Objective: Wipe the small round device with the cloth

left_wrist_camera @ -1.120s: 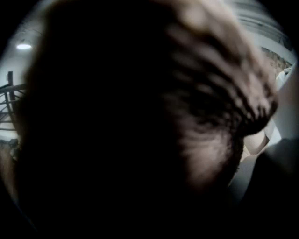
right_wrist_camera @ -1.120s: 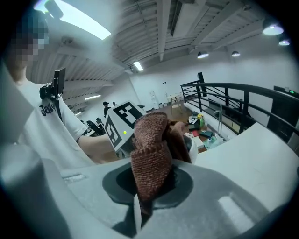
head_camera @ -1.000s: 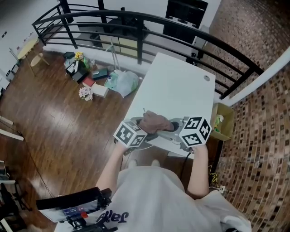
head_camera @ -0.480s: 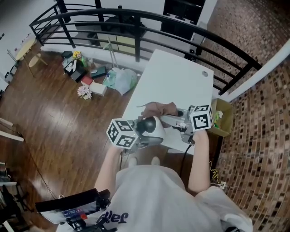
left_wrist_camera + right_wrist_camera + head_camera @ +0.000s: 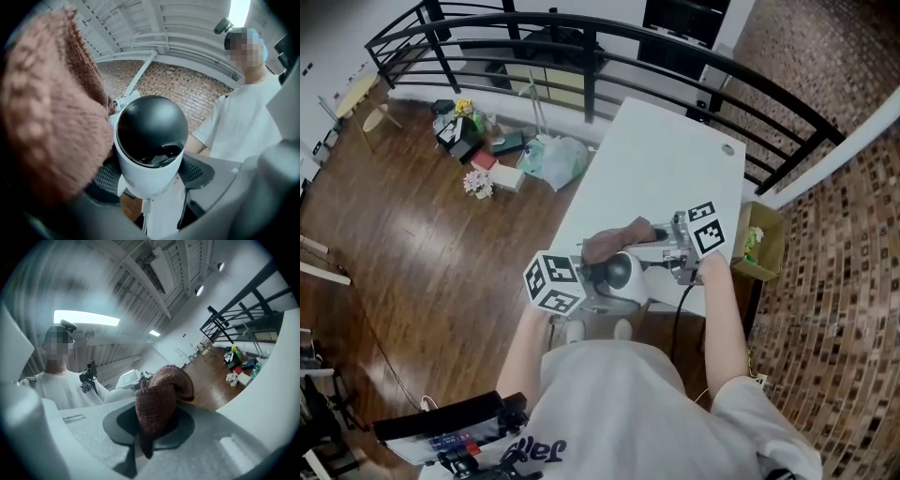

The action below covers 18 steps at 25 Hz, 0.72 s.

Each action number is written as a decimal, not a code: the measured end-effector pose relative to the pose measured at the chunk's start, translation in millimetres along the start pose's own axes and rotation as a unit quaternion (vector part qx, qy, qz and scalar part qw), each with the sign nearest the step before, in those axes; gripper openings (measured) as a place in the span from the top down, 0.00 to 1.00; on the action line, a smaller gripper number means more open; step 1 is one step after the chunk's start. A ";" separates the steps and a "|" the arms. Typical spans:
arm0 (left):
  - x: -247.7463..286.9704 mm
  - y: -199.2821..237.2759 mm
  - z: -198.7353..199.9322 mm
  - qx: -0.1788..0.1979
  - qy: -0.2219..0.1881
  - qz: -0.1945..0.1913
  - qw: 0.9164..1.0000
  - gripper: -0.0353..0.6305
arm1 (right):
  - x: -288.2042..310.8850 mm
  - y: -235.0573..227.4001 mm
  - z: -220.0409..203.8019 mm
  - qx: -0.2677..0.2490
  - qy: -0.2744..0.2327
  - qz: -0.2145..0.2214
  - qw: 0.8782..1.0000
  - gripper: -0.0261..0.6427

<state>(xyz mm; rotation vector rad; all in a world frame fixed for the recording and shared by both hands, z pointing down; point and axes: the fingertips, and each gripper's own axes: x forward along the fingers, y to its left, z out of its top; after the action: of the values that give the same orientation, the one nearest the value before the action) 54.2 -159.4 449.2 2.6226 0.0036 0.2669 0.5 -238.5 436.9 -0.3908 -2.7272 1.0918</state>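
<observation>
The small round device, a white body with a glossy black dome, is held just above the table's near edge. My left gripper is shut on its white body, one black pad on each side. The brown knitted cloth lies against the far side of the device. In the left gripper view the cloth fills the left and touches the dome's side. My right gripper comes in from the right and is shut on the cloth, which bunches out beyond its jaws.
The white table stretches away from me, with a black railing behind it. A cardboard box stands on the floor to the right. Bags and flowers clutter the wooden floor to the left.
The cloth covered the top of the device; now it has slid to the far side and the black dome shows. The right gripper moved a little away from me.
</observation>
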 end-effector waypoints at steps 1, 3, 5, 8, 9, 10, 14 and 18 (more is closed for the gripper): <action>-2.4 2.0 0.2 -0.003 -0.007 0.005 1.000 0.36 | -5.2 1.7 5.8 -0.009 -0.013 -0.007 1.000 0.92; -8.8 4.3 3.3 -0.005 -0.023 0.010 1.000 0.36 | -20.0 0.6 20.1 -0.023 -0.045 -0.041 0.998 0.92; -15.3 1.7 8.8 -0.001 -0.042 0.003 0.999 0.36 | -30.0 -5.0 24.5 -0.025 -0.056 -0.079 0.995 0.92; -18.8 1.8 13.7 0.003 -0.055 0.005 0.998 0.36 | -20.1 -1.1 11.0 -0.011 -0.033 -0.081 0.996 0.92; -18.4 4.9 13.5 0.003 -0.054 0.010 0.999 0.36 | -15.0 4.1 9.0 -0.004 -0.036 -0.068 0.997 0.92; -17.9 8.1 12.9 0.004 -0.052 0.013 0.999 0.36 | -11.7 9.6 9.6 0.002 -0.046 -0.055 0.997 0.93; -16.0 14.2 13.8 0.002 -0.063 0.017 0.998 0.36 | -18.0 31.2 18.3 -0.018 -0.079 -0.060 0.995 0.92; -14.3 27.0 17.5 -0.015 -0.070 0.042 0.997 0.36 | -18.4 67.9 21.8 -0.066 -0.068 -0.053 0.994 0.92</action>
<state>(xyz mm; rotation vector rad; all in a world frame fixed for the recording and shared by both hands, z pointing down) 42.3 -192.2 444.6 2.6093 -0.1572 0.1116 24.2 -211.0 372.8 -0.1936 -2.9117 0.9481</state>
